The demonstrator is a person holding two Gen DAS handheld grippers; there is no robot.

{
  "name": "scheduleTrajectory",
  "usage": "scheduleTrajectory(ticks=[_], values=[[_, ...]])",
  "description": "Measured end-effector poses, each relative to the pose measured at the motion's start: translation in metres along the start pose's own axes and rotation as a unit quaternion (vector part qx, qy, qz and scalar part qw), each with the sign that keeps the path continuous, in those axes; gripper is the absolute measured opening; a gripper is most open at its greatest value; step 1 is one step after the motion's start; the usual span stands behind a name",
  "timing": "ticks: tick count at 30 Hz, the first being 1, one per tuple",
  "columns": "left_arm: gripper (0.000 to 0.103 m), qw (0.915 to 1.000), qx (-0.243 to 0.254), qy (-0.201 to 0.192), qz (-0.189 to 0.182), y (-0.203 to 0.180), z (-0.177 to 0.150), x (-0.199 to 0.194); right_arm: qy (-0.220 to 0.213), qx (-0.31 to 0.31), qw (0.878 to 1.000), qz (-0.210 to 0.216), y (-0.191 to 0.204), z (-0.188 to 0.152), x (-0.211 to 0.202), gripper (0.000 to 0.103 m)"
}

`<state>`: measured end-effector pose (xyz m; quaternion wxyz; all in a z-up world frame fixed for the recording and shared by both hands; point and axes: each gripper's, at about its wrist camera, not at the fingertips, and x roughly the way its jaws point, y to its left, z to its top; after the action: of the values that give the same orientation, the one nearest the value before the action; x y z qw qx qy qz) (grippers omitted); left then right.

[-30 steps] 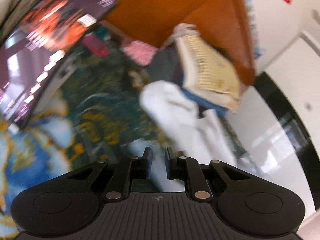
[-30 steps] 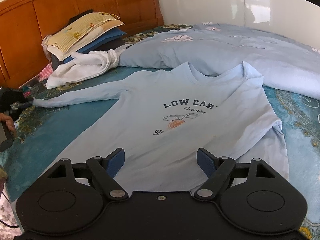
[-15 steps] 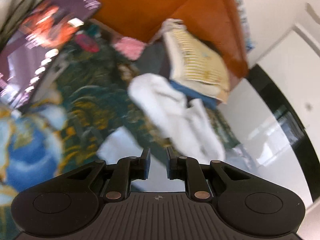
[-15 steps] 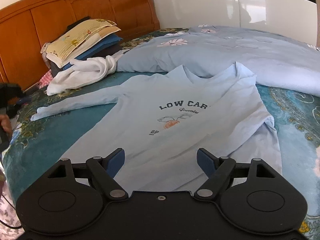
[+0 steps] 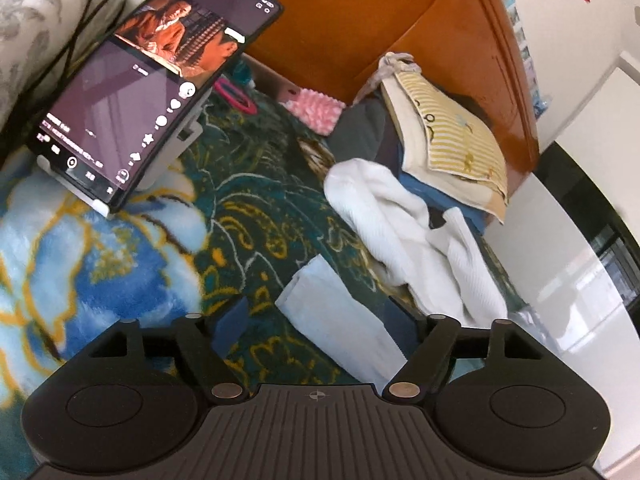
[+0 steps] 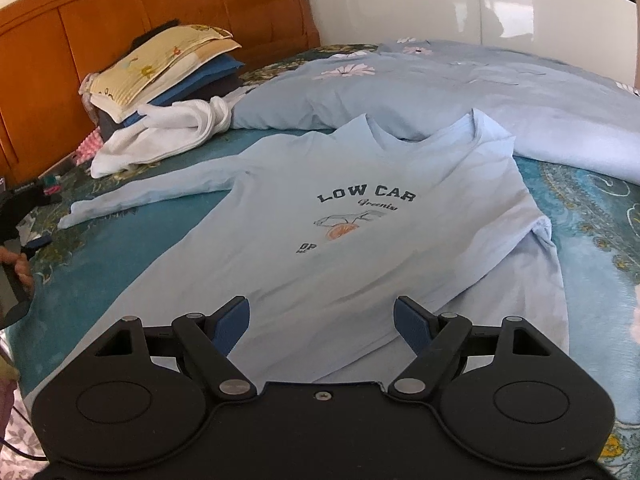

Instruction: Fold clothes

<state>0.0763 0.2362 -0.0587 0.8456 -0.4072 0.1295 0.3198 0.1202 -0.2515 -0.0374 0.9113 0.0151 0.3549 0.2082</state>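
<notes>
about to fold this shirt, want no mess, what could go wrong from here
1. The left tongs stand open over the sleeve cuff; closing low could pinch the blanket too.
2. The right sleeve lies bunched under the shirt, so a fold may trap creases.

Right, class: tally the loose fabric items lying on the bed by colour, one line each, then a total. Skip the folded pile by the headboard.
Light blue: 2, the shirt and the duvet
White: 1, the garment
Pink: 1, the cloth
Total: 4
</notes>
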Motion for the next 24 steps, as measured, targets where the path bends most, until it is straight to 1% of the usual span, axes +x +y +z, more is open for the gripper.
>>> scheduleTrajectory(ticks=[3, 5, 9, 10, 12, 13, 14, 16, 18, 19, 20, 21, 23, 24], values=[[0.077, 0.9996, 0.019, -0.011, 0.017, -0.01, -0.005, 0.004, 0.005, -0.004, 1.0, -0.001, 0.003, 0.0, 0.003, 0.079], [0.077, 0.9994, 0.023, -0.014, 0.023, -0.014, -0.007, 0.005, 0.009, -0.007, 1.0, -0.001, 0.005, 0.0, 0.005, 0.079], [0.077, 0.9987, 0.014, -0.024, 0.042, -0.019, -0.009, 0.008, 0.014, -0.012, 1.0, -0.003, 0.008, -0.001, 0.007, 0.079], [0.076, 0.9985, 0.012, -0.027, 0.046, -0.021, -0.009, 0.009, 0.015, -0.013, 1.0, -0.004, 0.008, -0.001, 0.007, 0.079], [0.065, 0.9979, 0.008, -0.033, 0.056, -0.025, -0.011, 0.011, 0.017, -0.014, 1.0, -0.006, 0.009, -0.001, 0.008, 0.079], [0.058, 0.9978, 0.004, -0.032, 0.058, -0.025, -0.012, 0.013, 0.018, -0.014, 1.0, -0.006, 0.01, -0.001, 0.009, 0.079], [0.047, 0.9979, 0.001, -0.029, 0.057, -0.025, -0.012, 0.015, 0.018, -0.015, 1.0, -0.006, 0.011, -0.001, 0.009, 0.079], [0.036, 0.9982, -0.006, -0.021, 0.056, -0.026, -0.013, 0.02, 0.019, -0.018, 1.0, -0.006, 0.012, -0.001, 0.008, 0.079], [0.031, 0.9982, -0.002, -0.021, 0.057, -0.026, -0.014, 0.022, 0.02, -0.022, 1.0, -0.006, 0.013, 0.0, 0.008, 0.079], [0.024, 0.9984, -0.004, -0.018, 0.054, -0.026, -0.014, 0.023, 0.02, -0.022, 1.0, -0.007, 0.013, 0.0, 0.007, 0.079], [0.02, 0.9986, -0.007, -0.014, 0.051, -0.025, -0.014, 0.024, 0.02, -0.022, 1.0, -0.007, 0.012, 0.0, 0.007, 0.079], [0.018, 0.9986, -0.006, -0.013, 0.051, -0.024, -0.015, 0.024, 0.019, -0.021, 1.0, -0.007, 0.012, 0.0, 0.006, 0.079], [0.008, 0.999, -0.007, -0.009, 0.044, -0.023, -0.015, 0.025, 0.019, -0.021, 1.0, -0.008, 0.011, 0.0, 0.005, 0.079], [0.007, 0.9992, -0.006, -0.006, 0.038, -0.024, -0.015, 0.025, 0.018, -0.02, 1.0, -0.008, 0.011, 0.0, 0.004, 0.079]])
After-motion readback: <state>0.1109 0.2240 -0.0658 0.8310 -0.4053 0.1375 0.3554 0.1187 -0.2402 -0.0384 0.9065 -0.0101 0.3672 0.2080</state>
